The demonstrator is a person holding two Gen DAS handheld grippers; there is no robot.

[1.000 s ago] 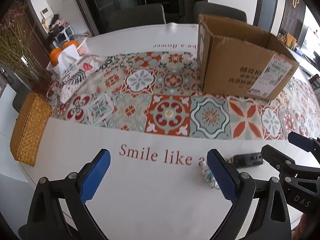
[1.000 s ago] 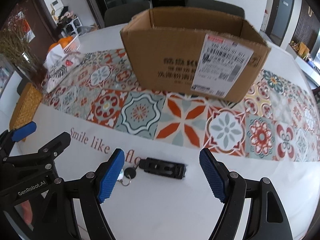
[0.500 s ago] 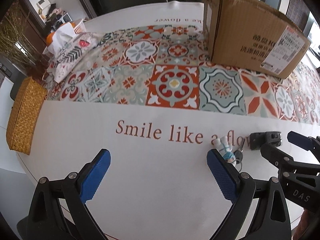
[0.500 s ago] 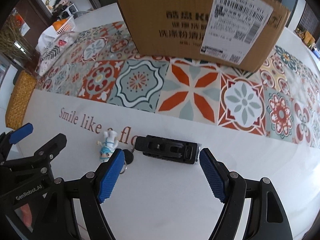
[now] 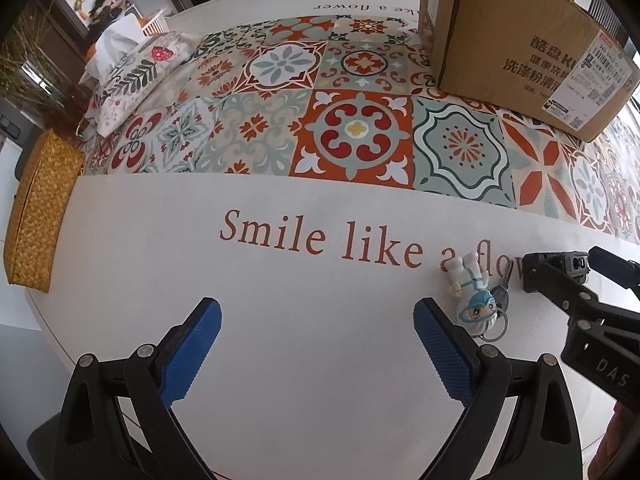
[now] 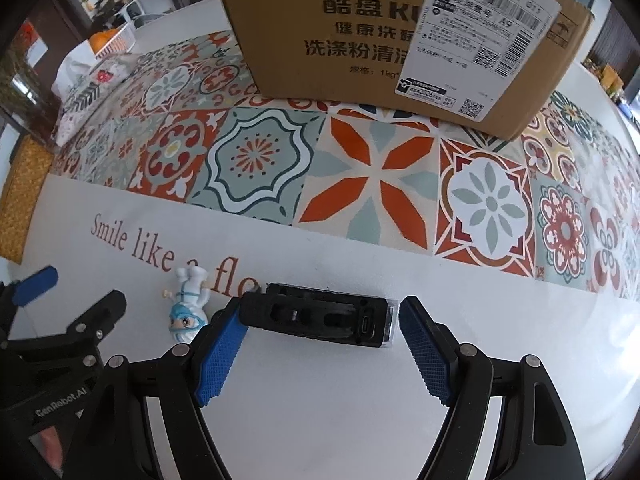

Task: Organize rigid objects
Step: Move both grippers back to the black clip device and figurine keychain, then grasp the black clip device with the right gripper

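A black rectangular device [image 6: 320, 316] lies on the white tablecloth, with a clear piece at its right end. My right gripper [image 6: 322, 314] is open and straddles it: the left blue pad overlaps its left end and a small gap shows at the right pad. A small white and blue figurine keychain [image 6: 188, 304] lies just left of the device, also seen in the left wrist view [image 5: 476, 300]. My left gripper [image 5: 316, 344] stands open over bare cloth, with the figurine just outside its right pad. The open cardboard box [image 6: 360, 32] stands behind on the patterned runner.
A patterned tissue pouch [image 5: 132, 76] and a woven yellow basket [image 5: 36, 208] sit at the table's left edge. A white basket of oranges [image 6: 112, 38] stands at the back left. The tiled runner [image 5: 352, 132] crosses the table's middle.
Both grippers have sunk toward the table and tipped further down. The black device, earlier ahead of the right pads, now lies between them. The figurine is nearer the left gripper's right pad.
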